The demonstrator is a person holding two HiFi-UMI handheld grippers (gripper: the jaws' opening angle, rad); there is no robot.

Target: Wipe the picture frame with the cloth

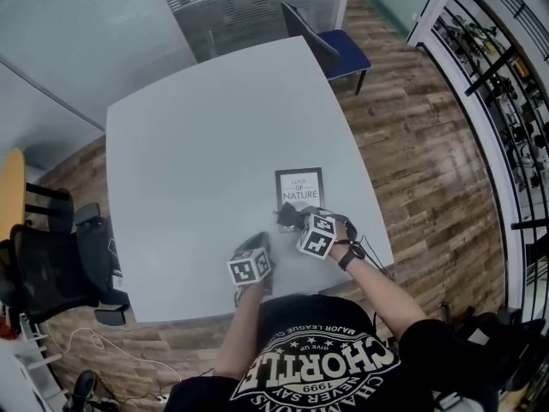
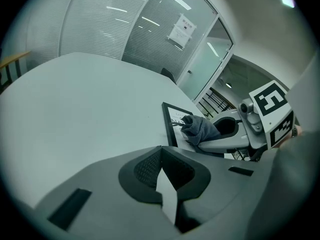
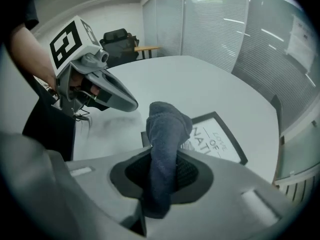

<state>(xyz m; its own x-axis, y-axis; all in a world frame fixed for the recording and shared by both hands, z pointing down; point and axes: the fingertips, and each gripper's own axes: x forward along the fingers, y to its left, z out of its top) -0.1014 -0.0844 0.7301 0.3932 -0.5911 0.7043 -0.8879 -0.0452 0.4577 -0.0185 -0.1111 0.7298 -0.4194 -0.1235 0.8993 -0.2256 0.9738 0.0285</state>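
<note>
**Worktop** [image 1: 214, 144]: pale grey and wide, lying beneath both claws and stretching far ahead of them. It is carrying only the frame.

**Picture frame** [image 1: 299, 184]: dark-edged, lying flat with its print facing up. It is sitting just ahead of the right claw's tips, and ahead and to the right of the left claw. Its near edge is showing under the cloth in the left gripper view.

**Right claw** [image 3: 164, 176]: pinching the cloth between its jaws and pointing at the near end of the frame.

**Left claw** [image 2: 162, 176]: jaws pressed together with nothing between them. It is hanging over bare worktop, beside and a little behind the right claw, apart from the frame.

**Cloth** [image 3: 167, 126]: dark blue and bunched, standing out in a rounded wad beyond the right claw's tips. It is hanging over the frame's near corner; whether it is pressing on the glass is not showing clearly.

**Step in hand (judged):** the wipe is at or near its start, with the cloth gripped and brought to the frame's near edge.

**Next move (judged):** this is calling for the wad to be pressed onto the glass and drawn across toward the far edge. The frame is likely to slide, so the left claw may need to steady it.
</note>
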